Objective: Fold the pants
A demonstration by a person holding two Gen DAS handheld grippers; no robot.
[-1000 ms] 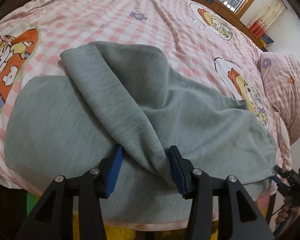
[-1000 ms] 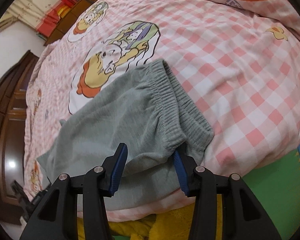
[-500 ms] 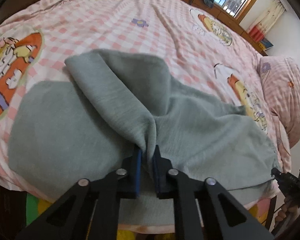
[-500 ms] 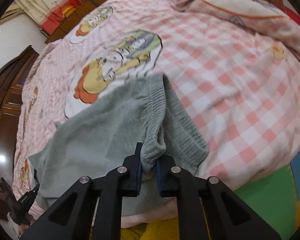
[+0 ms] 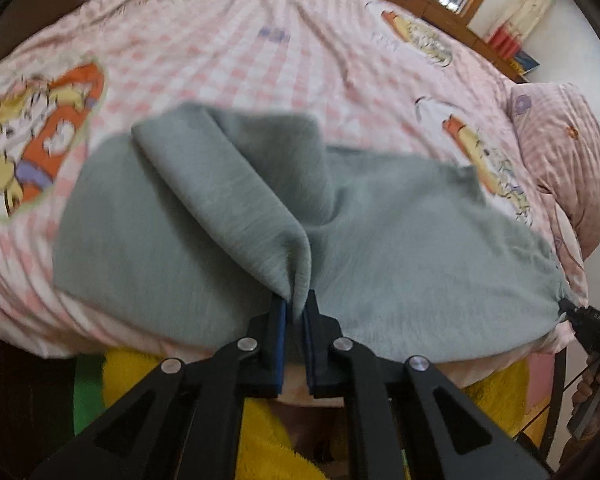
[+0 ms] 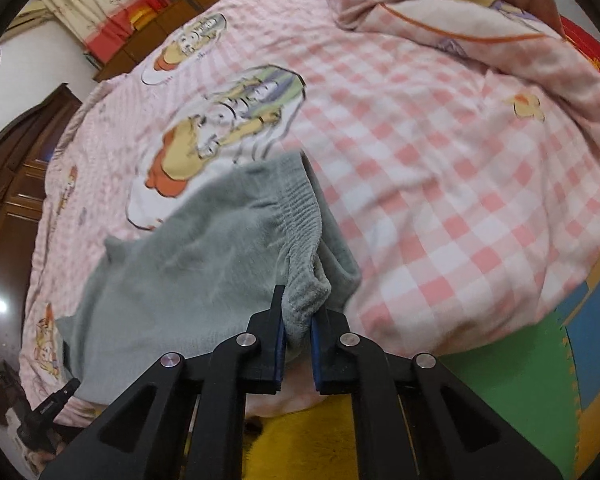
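Observation:
Grey-green pants (image 5: pixel 228 208) lie across the near edge of a bed, one leg folded over the other. My left gripper (image 5: pixel 296 310) is shut on a pinched fold of the leg fabric near the bed's edge. In the right wrist view the ribbed elastic waistband (image 6: pixel 300 216) runs down to my right gripper (image 6: pixel 298 320), which is shut on the waistband's near corner. The held cloth is lifted slightly off the sheet at both grips. The right gripper's tip also shows at the pants' far right edge (image 5: pixel 580 314) in the left wrist view.
The bed wears a pink-and-white checked sheet with cartoon prints (image 5: pixel 260 52). A pillow (image 5: pixel 560 152) lies at the right, a bunched quilt (image 6: pixel 460 20) at the far right. Below the bed are a yellow fuzzy garment (image 6: pixel 300 432) and green and blue floor mats (image 6: pixel 532 360).
Both grippers went from open around the pants to shut on them, the left on the leg fold, the right on the waistband. Both have since pulled the cloth slightly up and back.

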